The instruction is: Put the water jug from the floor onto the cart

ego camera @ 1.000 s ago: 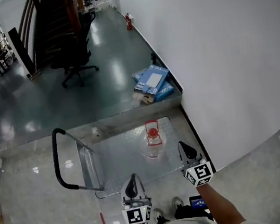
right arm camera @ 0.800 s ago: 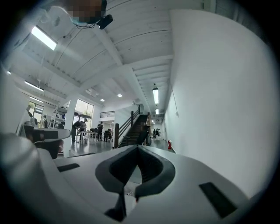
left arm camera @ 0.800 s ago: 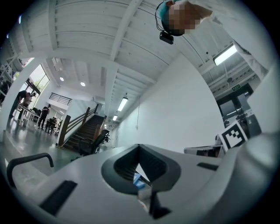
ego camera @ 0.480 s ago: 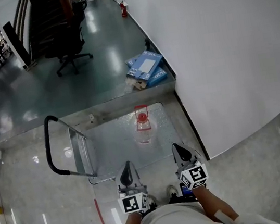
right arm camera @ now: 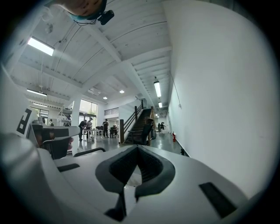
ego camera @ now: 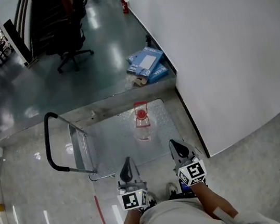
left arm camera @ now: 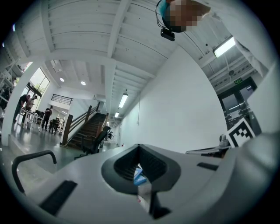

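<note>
Both grippers have been drawn back slightly from the cart.
The left gripper is held closed and empty; the jug is seen upright on the cart's deck; the right gripper is likewise closed, empty.

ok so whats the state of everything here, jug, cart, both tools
water jug, upright on the cart deck, red cap on, nothing gripping it
cart, beside the wall, handle up, carrying only the jug
left tool, shut, empty
right tool, shut, empty
blue boxes, lying on the floor past the cart
office chair, upright, unoccupied
</note>
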Available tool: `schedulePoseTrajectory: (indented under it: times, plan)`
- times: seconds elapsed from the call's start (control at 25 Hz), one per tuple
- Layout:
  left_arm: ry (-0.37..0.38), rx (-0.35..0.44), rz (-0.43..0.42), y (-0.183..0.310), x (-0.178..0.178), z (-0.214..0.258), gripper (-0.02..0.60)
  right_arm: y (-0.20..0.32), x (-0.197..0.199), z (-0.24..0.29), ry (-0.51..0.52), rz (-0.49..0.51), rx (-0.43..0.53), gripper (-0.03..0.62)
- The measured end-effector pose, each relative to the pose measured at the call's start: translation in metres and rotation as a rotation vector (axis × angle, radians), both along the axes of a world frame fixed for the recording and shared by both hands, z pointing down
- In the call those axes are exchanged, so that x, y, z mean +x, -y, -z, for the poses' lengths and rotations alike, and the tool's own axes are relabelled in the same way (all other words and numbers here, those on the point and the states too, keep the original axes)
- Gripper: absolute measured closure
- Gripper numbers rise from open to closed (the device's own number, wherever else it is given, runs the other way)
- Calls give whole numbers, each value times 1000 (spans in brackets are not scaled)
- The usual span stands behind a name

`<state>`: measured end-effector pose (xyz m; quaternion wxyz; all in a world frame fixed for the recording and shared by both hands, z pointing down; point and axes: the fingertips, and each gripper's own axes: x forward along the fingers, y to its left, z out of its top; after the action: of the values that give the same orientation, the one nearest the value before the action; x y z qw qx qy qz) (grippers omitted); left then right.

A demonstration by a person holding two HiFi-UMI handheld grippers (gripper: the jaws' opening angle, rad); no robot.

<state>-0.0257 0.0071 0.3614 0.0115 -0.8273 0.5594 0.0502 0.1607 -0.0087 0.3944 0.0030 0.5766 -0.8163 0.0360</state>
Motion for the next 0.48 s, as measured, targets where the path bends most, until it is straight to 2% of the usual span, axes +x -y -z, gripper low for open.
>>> schedulePoseTrajectory:
  times: [0.48]
  plan:
    - [7, 18, -2, 2, 2, 1, 578, 0, -10, -4, -4, 36, 7, 583]
